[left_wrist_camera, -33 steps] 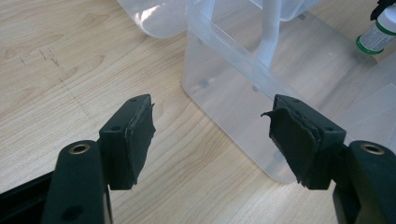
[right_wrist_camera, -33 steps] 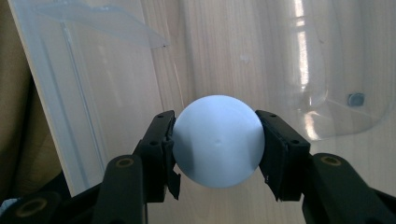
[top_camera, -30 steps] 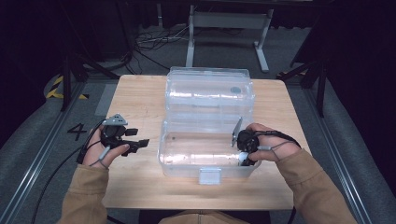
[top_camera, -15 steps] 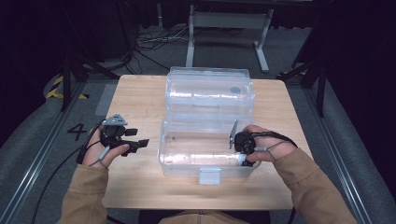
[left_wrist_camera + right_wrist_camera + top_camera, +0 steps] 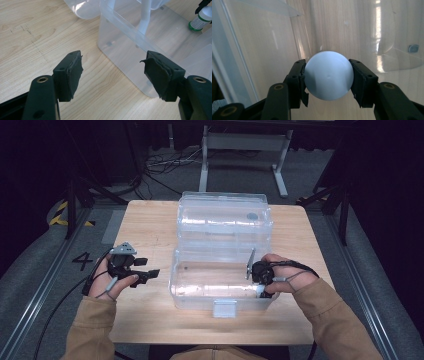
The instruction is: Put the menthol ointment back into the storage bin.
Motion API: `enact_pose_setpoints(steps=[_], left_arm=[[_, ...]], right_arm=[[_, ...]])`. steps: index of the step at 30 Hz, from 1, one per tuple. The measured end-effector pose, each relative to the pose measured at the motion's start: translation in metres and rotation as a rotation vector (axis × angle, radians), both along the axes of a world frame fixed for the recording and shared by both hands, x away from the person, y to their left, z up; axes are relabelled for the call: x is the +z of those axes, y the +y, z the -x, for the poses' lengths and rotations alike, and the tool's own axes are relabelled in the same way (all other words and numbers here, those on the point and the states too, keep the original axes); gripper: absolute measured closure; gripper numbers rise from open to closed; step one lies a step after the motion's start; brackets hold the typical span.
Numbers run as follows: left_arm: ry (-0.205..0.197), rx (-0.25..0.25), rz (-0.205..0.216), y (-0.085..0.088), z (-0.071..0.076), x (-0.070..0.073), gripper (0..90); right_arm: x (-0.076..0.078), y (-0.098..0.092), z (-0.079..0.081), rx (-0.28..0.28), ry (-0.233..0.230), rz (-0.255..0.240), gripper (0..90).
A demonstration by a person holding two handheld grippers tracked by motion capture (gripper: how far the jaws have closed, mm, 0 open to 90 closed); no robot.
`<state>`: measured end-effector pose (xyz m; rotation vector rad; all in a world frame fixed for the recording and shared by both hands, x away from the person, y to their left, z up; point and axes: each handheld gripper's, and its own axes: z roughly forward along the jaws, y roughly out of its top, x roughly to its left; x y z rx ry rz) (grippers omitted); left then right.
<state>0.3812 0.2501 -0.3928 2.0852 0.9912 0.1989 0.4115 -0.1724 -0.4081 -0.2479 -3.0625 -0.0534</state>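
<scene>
A clear plastic bin (image 5: 200, 295) stands in the middle of the table, its hinged lid (image 5: 225, 217) lying open behind it. My right gripper (image 5: 262, 279) reaches down into the bin's right end. It is shut on a white bottle (image 5: 328, 80), both pads pressing the round cap from the sides, just above the bin's floor. My left gripper (image 5: 150, 267) hovers over bare wood left of the bin; its jaws stand open and hold nothing (image 5: 113, 72). In the left gripper view the bottle (image 5: 200, 21), white with a green band, shows through the bin wall (image 5: 125, 50).
The wooden table (image 5: 145, 230) has free surface left of the bin and along its front edge. A white latch (image 5: 225, 308) juts from the bin's front wall. Beyond the table a metal stand (image 5: 245, 142) and cables lie on dark floor.
</scene>
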Motion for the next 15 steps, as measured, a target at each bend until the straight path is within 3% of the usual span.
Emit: enact_pose_setpoints(steps=[15], left_arm=[[0.001, -0.002, -0.002, 0.0000, 0.0000, 0.0000, 30.8]], right_arm=[[-0.0008, 0.0005, -0.0001, 0.003, 0.003, 0.013, 50.5]])
